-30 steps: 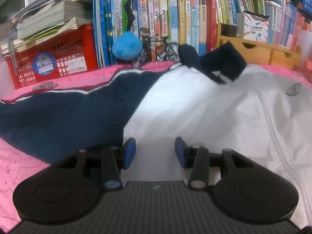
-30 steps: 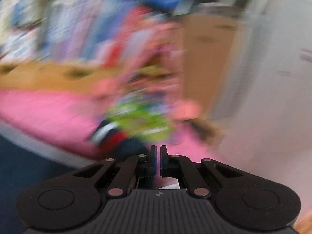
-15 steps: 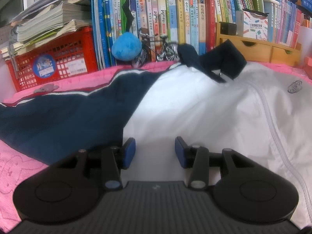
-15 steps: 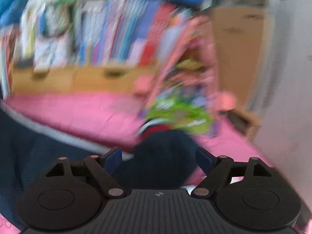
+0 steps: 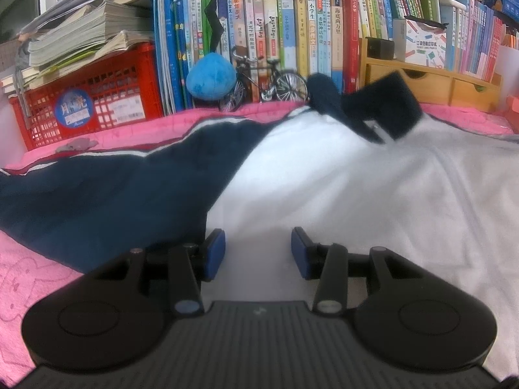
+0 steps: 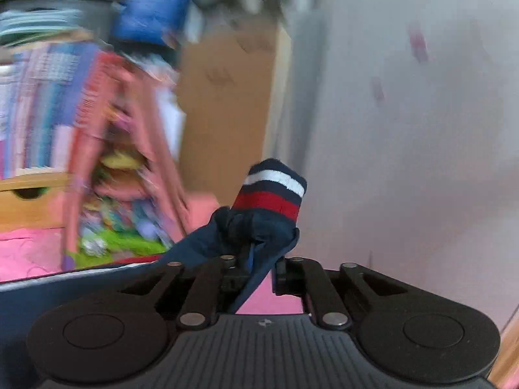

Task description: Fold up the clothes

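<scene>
Left wrist view: the left gripper (image 5: 258, 253) hangs released over the garment (image 5: 340, 188), its blue pads (image 5: 214, 253) set apart with only white cloth showing in the gap, and nothing pinched between them. The garment is a jacket spread flat on a pink blanket (image 5: 19, 278); its white body fills the middle and right of the blanket, and a navy sleeve (image 5: 107, 194) with red and white piping runs away toward the left edge. The navy collar (image 5: 366, 107) lies crumpled at the far edge of the blanket, just in front of the bookshelf. Along that far edge stand a red crate (image 5: 94, 97) stacked with papers, a blue plush ball (image 5: 211, 77), a small model bicycle (image 5: 266, 84) and a wooden drawer unit (image 5: 431, 81), with rows of books (image 5: 292, 26) behind them.

Right wrist view: the right gripper (image 6: 258, 269) is closing on a bunch of navy cloth, the other sleeve's end, which sits gathered between the jaws and presses against them. The striped cuff (image 6: 272, 191), navy with a white and a red band, sticks up above the fingers, lifted off the pink blanket. Behind it the background is blurred: a cardboard box (image 6: 227, 103), a pale wall and coloured books at the left
</scene>
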